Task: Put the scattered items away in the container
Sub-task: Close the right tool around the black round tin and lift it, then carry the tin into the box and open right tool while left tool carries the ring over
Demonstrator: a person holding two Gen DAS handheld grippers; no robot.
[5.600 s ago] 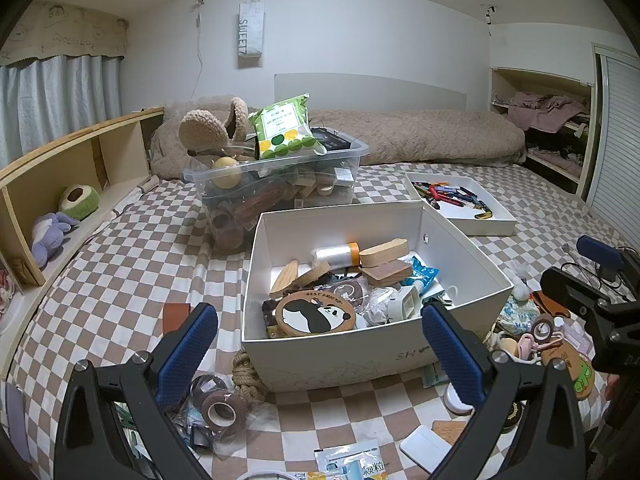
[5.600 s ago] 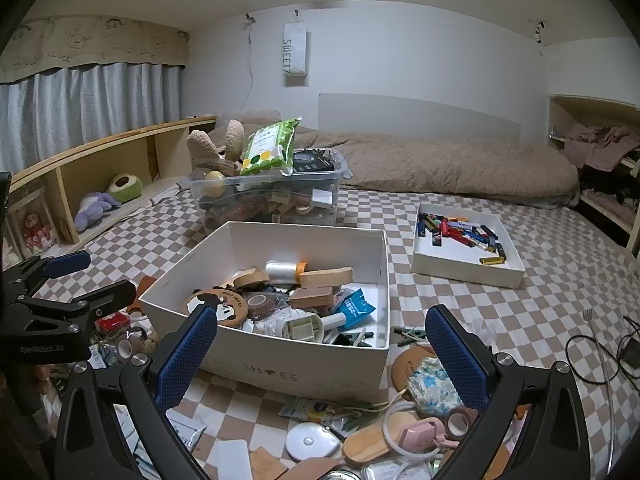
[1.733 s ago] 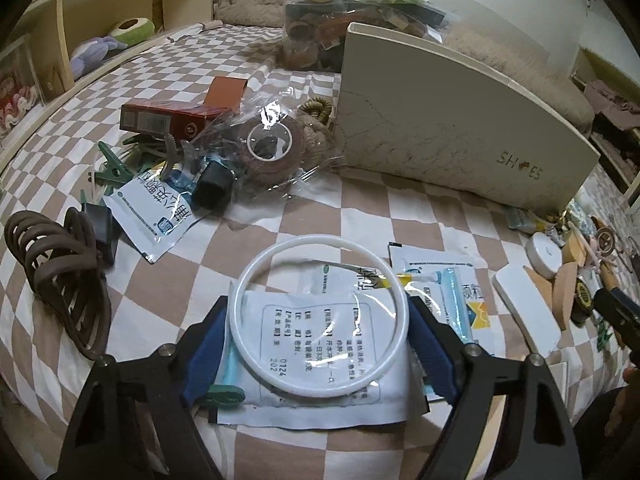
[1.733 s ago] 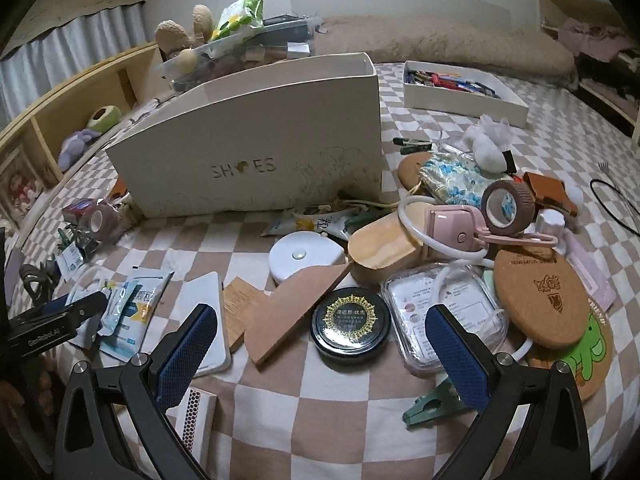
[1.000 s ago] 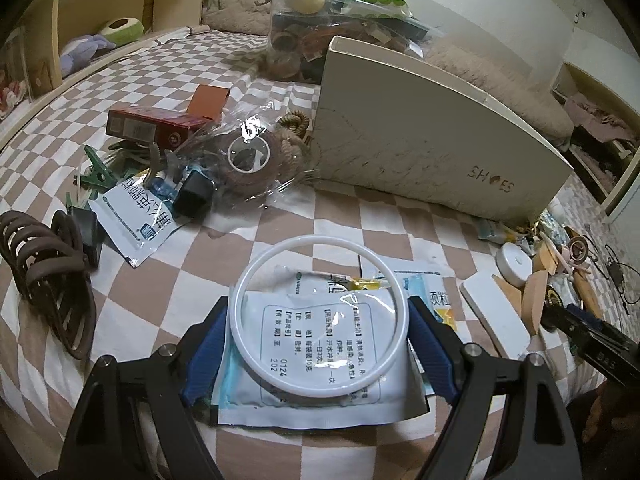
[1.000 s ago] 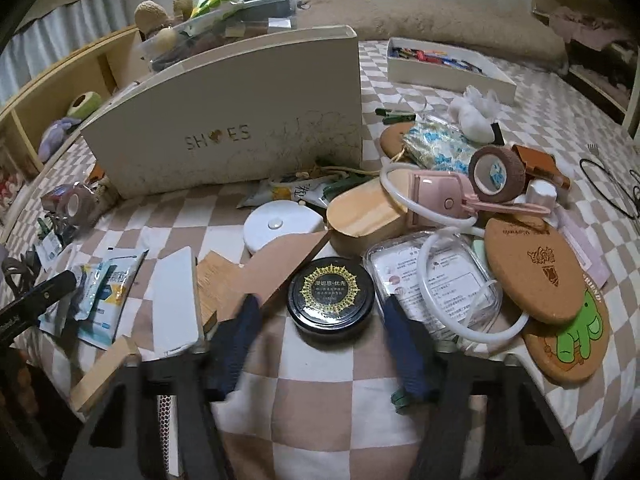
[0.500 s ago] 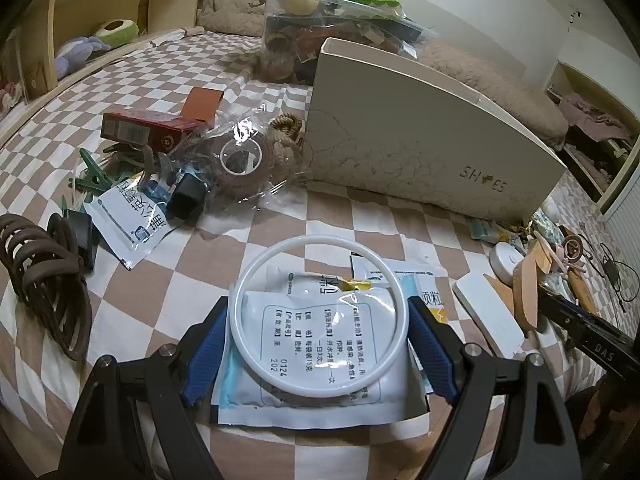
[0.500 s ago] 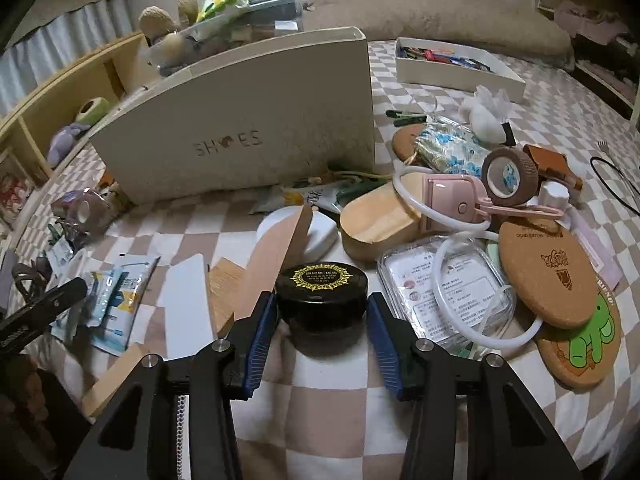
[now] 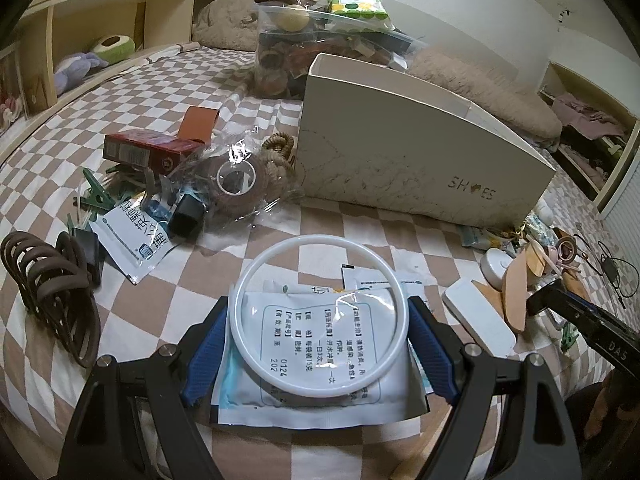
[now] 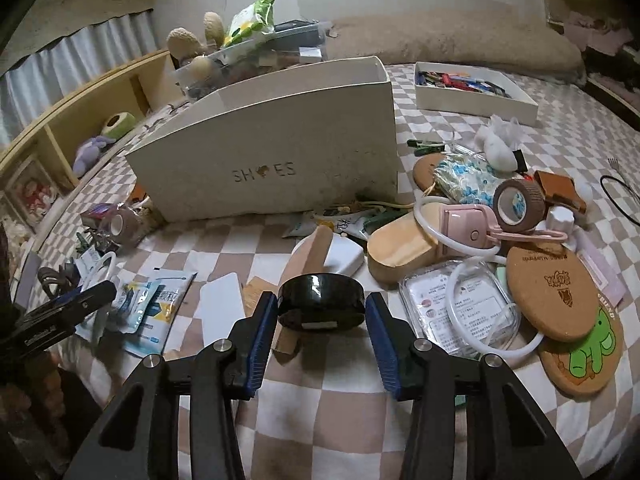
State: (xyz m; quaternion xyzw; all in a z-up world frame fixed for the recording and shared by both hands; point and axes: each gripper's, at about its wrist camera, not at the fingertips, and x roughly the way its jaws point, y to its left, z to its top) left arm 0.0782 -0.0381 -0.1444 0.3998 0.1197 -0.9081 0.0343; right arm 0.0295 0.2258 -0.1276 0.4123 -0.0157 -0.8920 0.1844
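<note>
Low in the right wrist view, my right gripper (image 10: 321, 314) is clamped on the black tin (image 10: 321, 304), below the shoebox (image 10: 280, 160). At the left view's bottom centre, my left gripper (image 9: 319, 344) pinches the white ring (image 9: 319, 244) over sachets (image 9: 304, 364).

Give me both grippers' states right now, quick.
Left gripper: shut on the white ring.
Right gripper: shut on the black tin, raised off the bed.
</note>
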